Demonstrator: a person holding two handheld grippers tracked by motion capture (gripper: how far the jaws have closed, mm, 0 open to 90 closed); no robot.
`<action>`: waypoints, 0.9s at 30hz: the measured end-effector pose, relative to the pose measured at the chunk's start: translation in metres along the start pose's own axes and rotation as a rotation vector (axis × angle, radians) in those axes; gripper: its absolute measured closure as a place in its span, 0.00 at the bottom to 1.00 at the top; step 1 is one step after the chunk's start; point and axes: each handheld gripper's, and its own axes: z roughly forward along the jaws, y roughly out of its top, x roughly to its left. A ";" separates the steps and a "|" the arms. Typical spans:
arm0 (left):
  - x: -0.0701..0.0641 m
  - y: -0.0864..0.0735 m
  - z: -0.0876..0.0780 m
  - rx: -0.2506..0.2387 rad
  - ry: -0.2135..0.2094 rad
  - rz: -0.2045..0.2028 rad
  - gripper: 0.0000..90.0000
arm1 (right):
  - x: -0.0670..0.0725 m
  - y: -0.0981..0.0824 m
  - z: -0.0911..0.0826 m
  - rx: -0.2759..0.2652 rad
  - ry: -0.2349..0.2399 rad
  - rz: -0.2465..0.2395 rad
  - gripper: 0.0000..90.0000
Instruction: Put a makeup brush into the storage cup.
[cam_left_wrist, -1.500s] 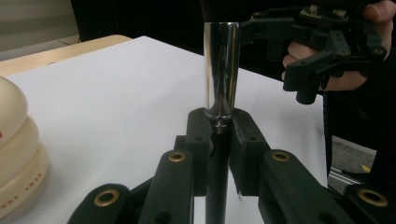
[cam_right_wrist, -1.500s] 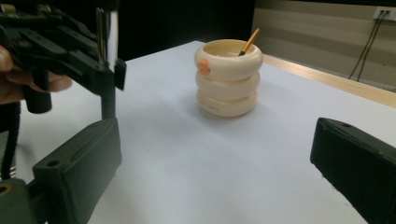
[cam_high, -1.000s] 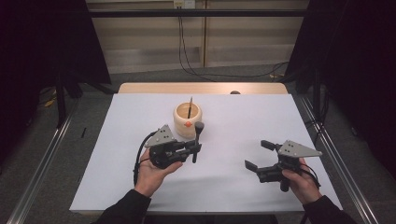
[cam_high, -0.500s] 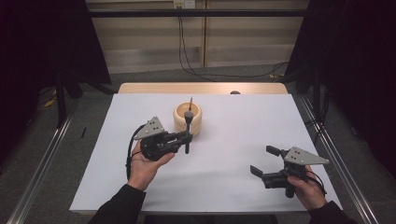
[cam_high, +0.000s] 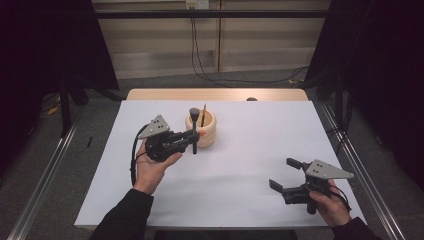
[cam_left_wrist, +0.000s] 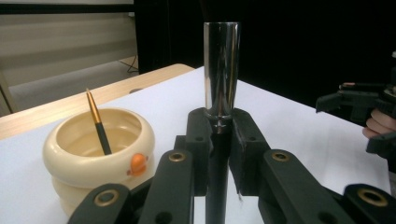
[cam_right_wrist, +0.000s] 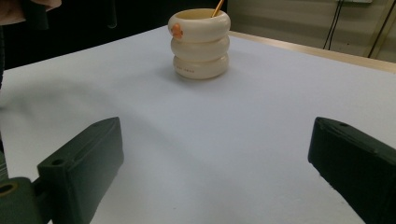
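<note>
My left gripper (cam_high: 192, 141) is shut on a black-handled brush (cam_high: 194, 125), held upright just left of a cream ringed cup (cam_high: 209, 134). In the left gripper view the brush's silver ferrule (cam_left_wrist: 221, 70) rises between the closed jaws (cam_left_wrist: 219, 128), with the cup (cam_left_wrist: 93, 158) to their left. A thin gold and black brush (cam_left_wrist: 95, 121) leans inside the cup. My right gripper (cam_high: 283, 173) stands open near the table's front right, nothing between its jaws (cam_right_wrist: 215, 154). It faces the cup (cam_right_wrist: 201, 44) across bare white surface.
A white sheet covers the table (cam_high: 250, 150); a strip of bare wood shows along the back edge (cam_high: 215, 94), with a small dark object (cam_high: 251, 99) on it. Metal rails run down both sides. Black curtains hang left and right.
My left gripper has carried the brush leftward and away from the front edge, from the cup's front right to its left side. The right gripper has barely shifted.
</note>
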 end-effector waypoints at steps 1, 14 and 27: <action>0.001 0.002 0.001 0.000 0.008 0.000 0.88 | 0.000 0.000 0.000 0.000 0.005 0.000 0.03; 0.013 0.025 0.010 -0.017 0.023 0.024 0.88 | 0.000 0.000 0.001 -0.001 0.007 0.005 0.03; 0.023 0.039 0.020 -0.038 0.058 0.026 0.88 | 0.000 -0.001 0.001 0.002 0.007 0.004 0.03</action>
